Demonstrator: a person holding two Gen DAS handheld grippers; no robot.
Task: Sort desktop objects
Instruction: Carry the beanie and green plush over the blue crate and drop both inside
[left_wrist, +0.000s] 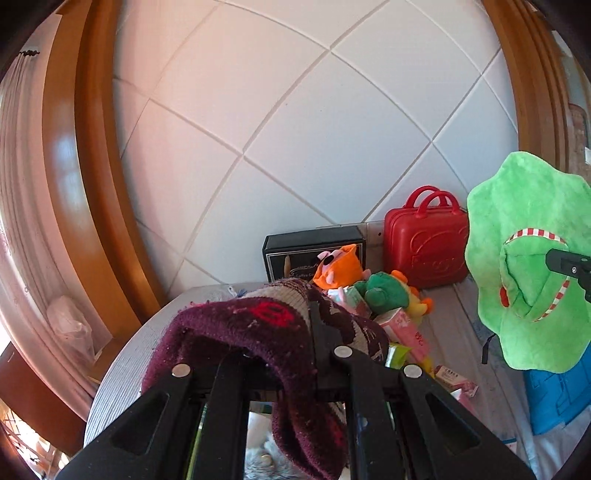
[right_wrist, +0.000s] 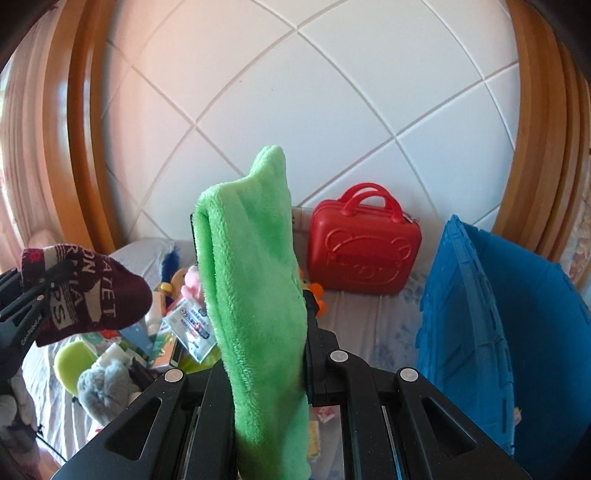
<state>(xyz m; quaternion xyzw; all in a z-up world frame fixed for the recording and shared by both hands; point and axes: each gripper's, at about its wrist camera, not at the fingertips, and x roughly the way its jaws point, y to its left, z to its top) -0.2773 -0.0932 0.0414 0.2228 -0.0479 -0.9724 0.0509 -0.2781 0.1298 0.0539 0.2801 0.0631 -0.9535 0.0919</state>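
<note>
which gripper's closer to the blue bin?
Right. The right gripper, clamping the green plush hat, is beside the blue bin; the left gripper is across the pile.

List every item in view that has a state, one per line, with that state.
left gripper: shut on maroon knit hat
right gripper: shut on green plush hat
maroon knit hat: held up, draped over the fingers
green plush hat: held up, folded, hanging down
red case: closed, upright by the wall
blue bin: open
black box: closed, standing at the wall
</note>
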